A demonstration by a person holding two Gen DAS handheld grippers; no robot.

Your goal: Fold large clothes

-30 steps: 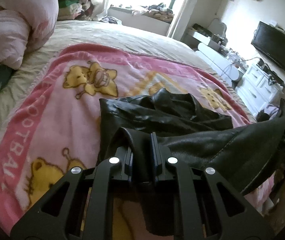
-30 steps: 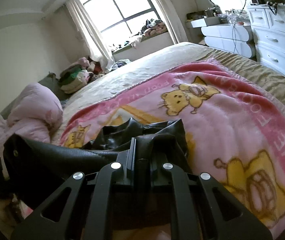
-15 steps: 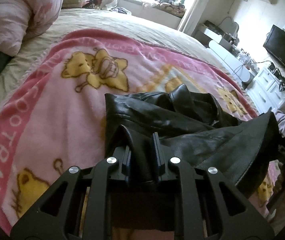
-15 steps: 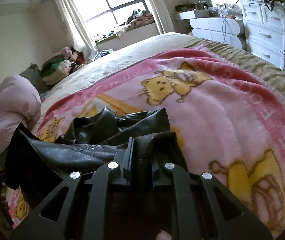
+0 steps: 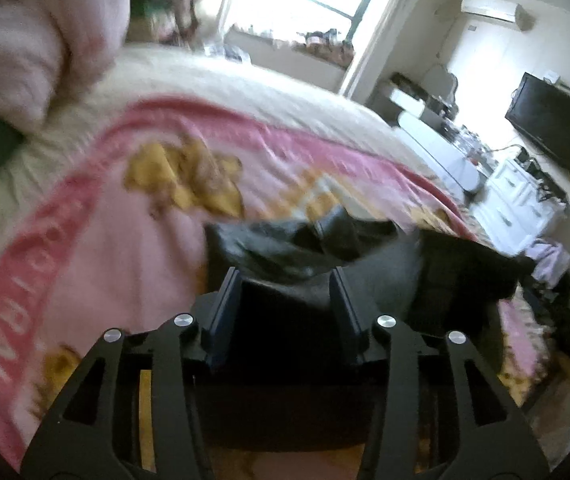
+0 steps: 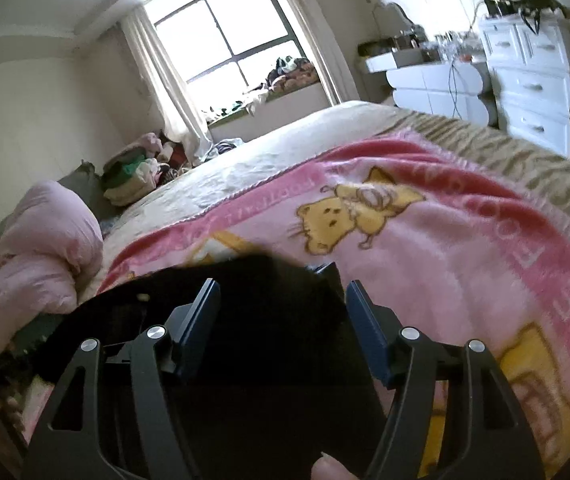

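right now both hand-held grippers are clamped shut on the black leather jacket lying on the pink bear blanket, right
Not quite: both wrist views show the left hand-held gripper and right hand-held gripper open, jaws spread. The black leather jacket does lie on the pink bear blanket.

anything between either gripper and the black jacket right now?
Nothing visible. The black leather jacket lies on the pink blanket directly between the spread fingers of the left gripper and the right gripper; both are open, with no other item in between.
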